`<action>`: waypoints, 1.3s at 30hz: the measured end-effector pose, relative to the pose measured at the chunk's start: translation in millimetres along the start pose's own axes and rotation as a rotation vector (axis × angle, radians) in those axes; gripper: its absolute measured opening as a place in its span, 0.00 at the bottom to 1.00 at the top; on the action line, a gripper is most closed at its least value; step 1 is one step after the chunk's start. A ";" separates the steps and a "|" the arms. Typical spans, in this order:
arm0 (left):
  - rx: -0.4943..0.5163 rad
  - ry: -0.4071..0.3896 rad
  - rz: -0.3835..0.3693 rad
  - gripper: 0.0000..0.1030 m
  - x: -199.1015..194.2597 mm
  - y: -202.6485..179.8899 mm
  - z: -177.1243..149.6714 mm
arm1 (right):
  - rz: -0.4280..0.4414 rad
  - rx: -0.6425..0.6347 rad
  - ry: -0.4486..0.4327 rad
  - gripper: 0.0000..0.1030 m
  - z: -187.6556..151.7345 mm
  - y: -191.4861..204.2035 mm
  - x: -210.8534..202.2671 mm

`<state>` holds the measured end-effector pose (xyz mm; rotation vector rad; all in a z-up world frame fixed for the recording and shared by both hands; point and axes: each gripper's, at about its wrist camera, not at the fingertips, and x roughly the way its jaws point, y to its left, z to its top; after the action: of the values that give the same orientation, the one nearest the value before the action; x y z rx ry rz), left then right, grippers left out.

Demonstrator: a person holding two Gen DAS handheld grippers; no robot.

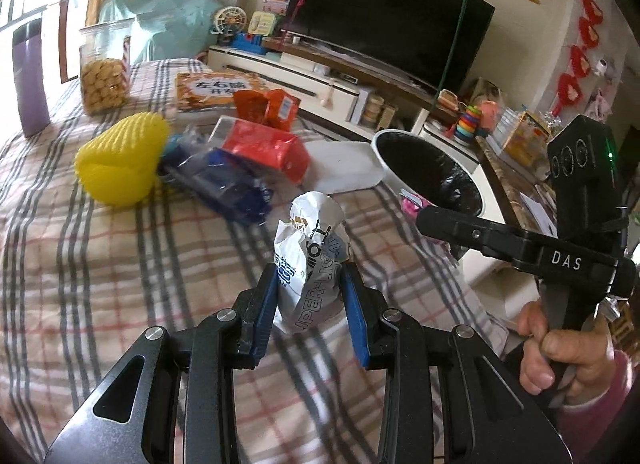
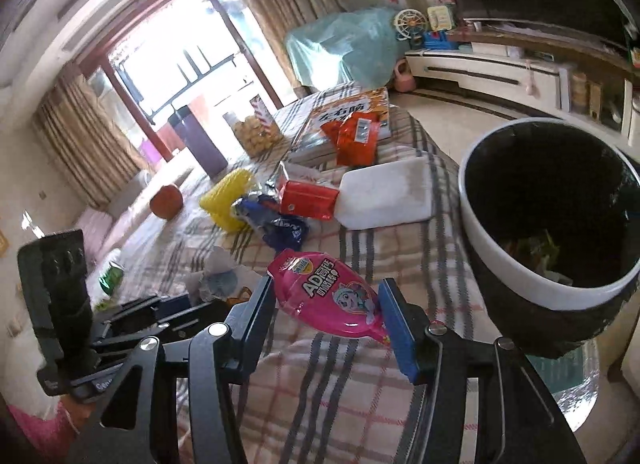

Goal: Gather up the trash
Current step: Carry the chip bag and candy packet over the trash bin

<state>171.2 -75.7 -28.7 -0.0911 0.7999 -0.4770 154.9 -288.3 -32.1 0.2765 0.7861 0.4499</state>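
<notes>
My left gripper (image 1: 308, 296) is shut on a crumpled white paper wrapper (image 1: 310, 248) and holds it above the plaid tablecloth (image 1: 120, 284). My right gripper (image 2: 326, 306) is shut on a pink snack pouch (image 2: 328, 296), held above the cloth just left of the bin. The white trash bin with a black liner (image 2: 548, 224) stands at the table's right edge; it also shows in the left wrist view (image 1: 432, 176). In the left wrist view the right gripper's body (image 1: 520, 248) reaches toward the bin, its tips hidden.
On the table lie a yellow foam net (image 1: 124, 156), a blue wrapper (image 1: 224, 184), red packets (image 1: 264, 144), a white foam tray (image 2: 384, 192), a cookie jar (image 1: 104, 72), a purple cup (image 1: 30, 80) and a book (image 1: 216, 90). A TV stand lies beyond.
</notes>
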 end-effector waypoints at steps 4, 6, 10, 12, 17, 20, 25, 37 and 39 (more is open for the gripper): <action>0.011 0.003 -0.004 0.30 2.9 -5.6 2.1 | -0.005 0.004 -0.019 0.53 1.6 -3.9 -7.5; 0.014 0.004 -0.009 0.30 4.3 -8.7 3.5 | -0.010 0.004 -0.029 0.53 3.0 -6.0 -11.3; 0.036 0.008 -0.021 0.30 9.9 -18.3 8.4 | -0.024 0.010 -0.046 0.53 6.1 -11.7 -19.0; 0.050 0.008 -0.030 0.30 13.1 -25.3 12.2 | -0.035 0.015 -0.055 0.53 8.8 -16.7 -24.0; 0.082 0.007 -0.053 0.30 22.6 -44.1 21.5 | -0.064 0.021 -0.073 0.53 16.5 -32.3 -37.0; 0.102 0.006 -0.067 0.30 29.3 -55.8 29.7 | -0.087 0.021 -0.086 0.53 22.2 -40.3 -45.4; 0.133 0.002 -0.091 0.30 39.4 -75.1 45.1 | -0.123 0.024 -0.097 0.53 32.8 -55.0 -53.0; 0.177 0.012 -0.111 0.30 72.3 -109.8 75.7 | -0.218 0.023 -0.076 0.53 53.0 -99.3 -52.6; 0.176 0.020 -0.115 0.30 78.7 -112.1 79.5 | -0.233 0.024 -0.070 0.53 56.3 -107.2 -51.2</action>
<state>232.3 -218.3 3.0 0.0310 0.7722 -0.6561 194.9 -410.6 -5.4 0.2190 0.7451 0.2104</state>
